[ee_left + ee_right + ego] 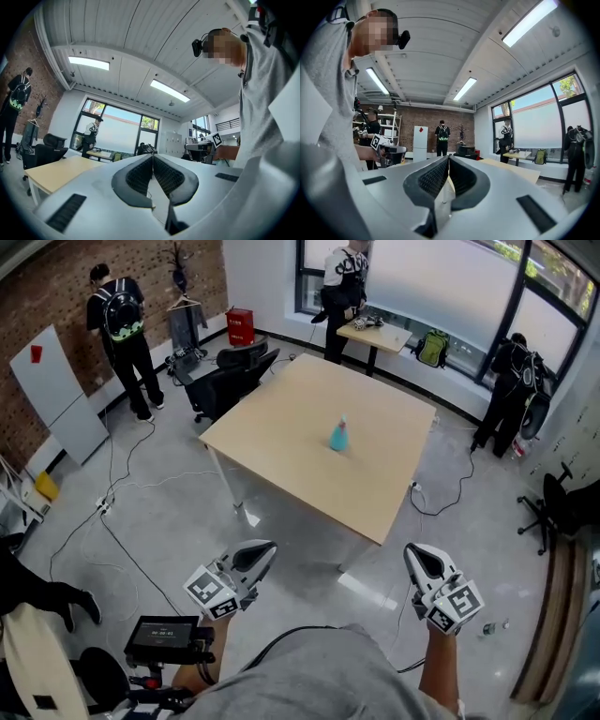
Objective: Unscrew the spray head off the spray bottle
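Spreads glossy and grey below: floor (169, 512). Stands on it on thin white legs: broad square table (281, 427) of smooth pale wood. Hover low, well short of the table: left gripper (268, 548) and right gripper (413, 552) (white shells, ribbed black pads), jaws of each pressed together on nothing. Stands upright near the tabletop's middle: small teal spray bottle (339, 435), untouched.

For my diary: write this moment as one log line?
stage: not started | left gripper: shut, empty | right gripper: shut, empty | spray bottle: upright on table, untouched
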`<state>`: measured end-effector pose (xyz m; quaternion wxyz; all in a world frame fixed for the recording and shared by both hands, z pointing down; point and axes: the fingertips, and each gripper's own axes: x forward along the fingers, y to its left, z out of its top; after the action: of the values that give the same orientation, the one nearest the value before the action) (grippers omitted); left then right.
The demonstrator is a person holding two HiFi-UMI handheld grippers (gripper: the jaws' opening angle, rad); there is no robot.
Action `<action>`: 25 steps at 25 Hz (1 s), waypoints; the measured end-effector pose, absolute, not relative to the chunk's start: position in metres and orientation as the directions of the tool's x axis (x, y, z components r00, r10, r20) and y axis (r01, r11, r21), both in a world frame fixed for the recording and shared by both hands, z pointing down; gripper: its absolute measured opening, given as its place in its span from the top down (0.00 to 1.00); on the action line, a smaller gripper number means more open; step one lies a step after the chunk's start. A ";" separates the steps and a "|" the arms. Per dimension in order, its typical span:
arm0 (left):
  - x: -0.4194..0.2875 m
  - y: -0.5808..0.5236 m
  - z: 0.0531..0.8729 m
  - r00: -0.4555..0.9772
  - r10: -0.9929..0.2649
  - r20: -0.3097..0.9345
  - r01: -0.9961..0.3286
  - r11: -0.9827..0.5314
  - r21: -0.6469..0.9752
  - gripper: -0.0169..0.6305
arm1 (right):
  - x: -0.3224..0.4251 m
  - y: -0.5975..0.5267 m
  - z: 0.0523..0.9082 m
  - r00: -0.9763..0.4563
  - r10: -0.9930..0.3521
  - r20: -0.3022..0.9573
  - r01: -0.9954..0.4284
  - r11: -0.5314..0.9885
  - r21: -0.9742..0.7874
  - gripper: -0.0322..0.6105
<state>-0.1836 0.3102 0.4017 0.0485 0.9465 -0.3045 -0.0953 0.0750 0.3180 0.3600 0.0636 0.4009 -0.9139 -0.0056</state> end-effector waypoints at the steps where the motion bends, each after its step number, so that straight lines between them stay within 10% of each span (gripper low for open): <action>1: -0.182 0.309 0.404 0.799 -0.583 -0.149 -0.562 -0.812 0.158 0.96 | 0.075 0.320 0.363 -0.670 -0.733 0.122 -0.732 0.679 0.056 0.94; 25: -0.070 -0.003 0.464 0.795 -0.606 -0.043 -0.581 -0.779 0.237 0.96 | 0.125 0.022 0.377 -0.792 -0.597 0.128 -0.605 0.796 -0.031 0.94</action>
<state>-0.0701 -0.0026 0.4644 0.1065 0.9412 -0.3152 -0.0583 0.1255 0.0216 0.3772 0.0561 0.3174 -0.9460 0.0351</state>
